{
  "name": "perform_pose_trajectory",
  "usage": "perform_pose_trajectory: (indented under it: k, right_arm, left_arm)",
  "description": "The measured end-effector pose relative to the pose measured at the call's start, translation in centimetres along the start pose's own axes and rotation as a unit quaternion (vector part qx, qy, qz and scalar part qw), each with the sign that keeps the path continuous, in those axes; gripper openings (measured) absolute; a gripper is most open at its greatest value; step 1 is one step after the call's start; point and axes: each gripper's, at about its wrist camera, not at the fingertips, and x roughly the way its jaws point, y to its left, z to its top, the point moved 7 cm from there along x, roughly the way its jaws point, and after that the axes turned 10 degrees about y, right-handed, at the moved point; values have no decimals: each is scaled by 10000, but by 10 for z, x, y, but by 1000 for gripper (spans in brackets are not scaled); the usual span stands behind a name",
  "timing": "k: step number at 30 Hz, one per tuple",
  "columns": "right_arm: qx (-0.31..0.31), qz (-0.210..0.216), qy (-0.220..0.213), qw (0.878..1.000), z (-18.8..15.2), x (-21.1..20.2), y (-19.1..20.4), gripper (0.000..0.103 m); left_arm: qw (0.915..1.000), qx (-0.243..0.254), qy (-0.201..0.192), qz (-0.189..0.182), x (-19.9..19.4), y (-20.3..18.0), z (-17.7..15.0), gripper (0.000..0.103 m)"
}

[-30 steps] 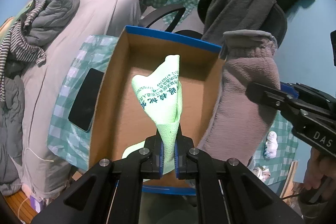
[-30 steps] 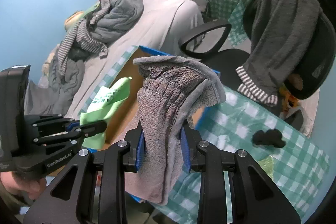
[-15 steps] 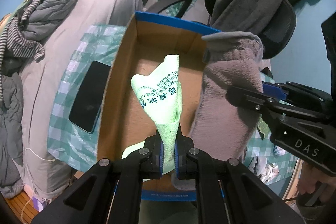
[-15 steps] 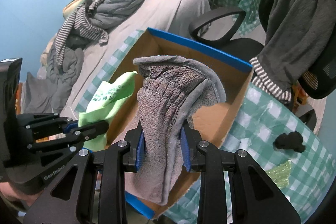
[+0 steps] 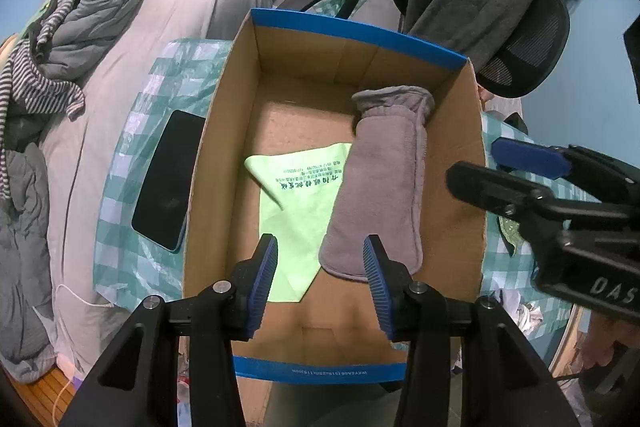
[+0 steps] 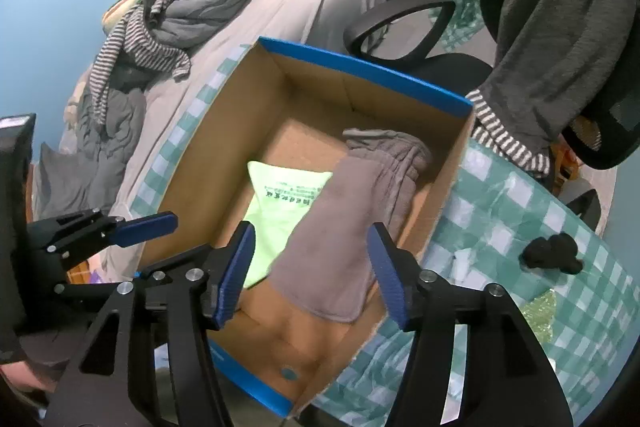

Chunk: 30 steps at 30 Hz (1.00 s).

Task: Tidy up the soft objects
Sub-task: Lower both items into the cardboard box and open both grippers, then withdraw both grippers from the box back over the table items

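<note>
A cardboard box with blue rims (image 5: 356, 39) (image 6: 360, 67) stands open on a checked tablecloth. Inside lie a light green cloth with printed text (image 5: 292, 203) (image 6: 276, 203) and a grey fleece sock (image 5: 384, 183) (image 6: 340, 239), the sock partly over the cloth's right side. My left gripper (image 5: 320, 275) is open and empty above the box's near end. My right gripper (image 6: 312, 267) is open and empty above the box; it also shows in the left wrist view (image 5: 532, 163) at the right. The left gripper shows in the right wrist view (image 6: 136, 227) at the left.
A black phone (image 5: 168, 179) lies on the cloth left of the box. A black soft lump (image 6: 554, 253) and a green scrap (image 6: 540, 311) lie on the table at the right. An office chair with grey towels (image 6: 552, 27) stands behind. A bed with clothes (image 5: 80, 27) is at the left.
Both grippers opened and let go: the green cloth and the grey sock dropped from the fingers and now lie on the box floor. Both grippers moved over the box.
</note>
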Motion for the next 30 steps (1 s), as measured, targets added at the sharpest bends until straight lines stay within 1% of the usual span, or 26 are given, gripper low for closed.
perform_pose_trajectory:
  k: [1, 3, 4, 10, 20, 30]
  right_arm:
    - [16, -18, -9, 10000, -1, -2, -2, 63]
    - [54, -32, -33, 10000, -2, -7, -6, 64]
    - [75, -34, -42, 10000, -3, -9, -8, 64]
    - [240, -81, -138, 9996, -11, -23, -19, 69]
    - [667, -101, -327, 9972, -36, -54, -46, 70]
    - [1236, -214, -525, 9907, -77, -84, -83, 71]
  left_arm:
    - [10000, 1, -2, 0, -1, -1, -1, 46]
    - [10000, 13, -14, 0, -2, -1, -1, 51]
    - [10000, 31, -35, 4, -4, -4, -1, 52]
    - [9999, 137, -78, -34, -14, -21, -5, 52]
    - [9987, 490, -80, -118, -23, -60, -10, 53]
    - [9944, 1033, -64, -209, -26, -111, -17, 53]
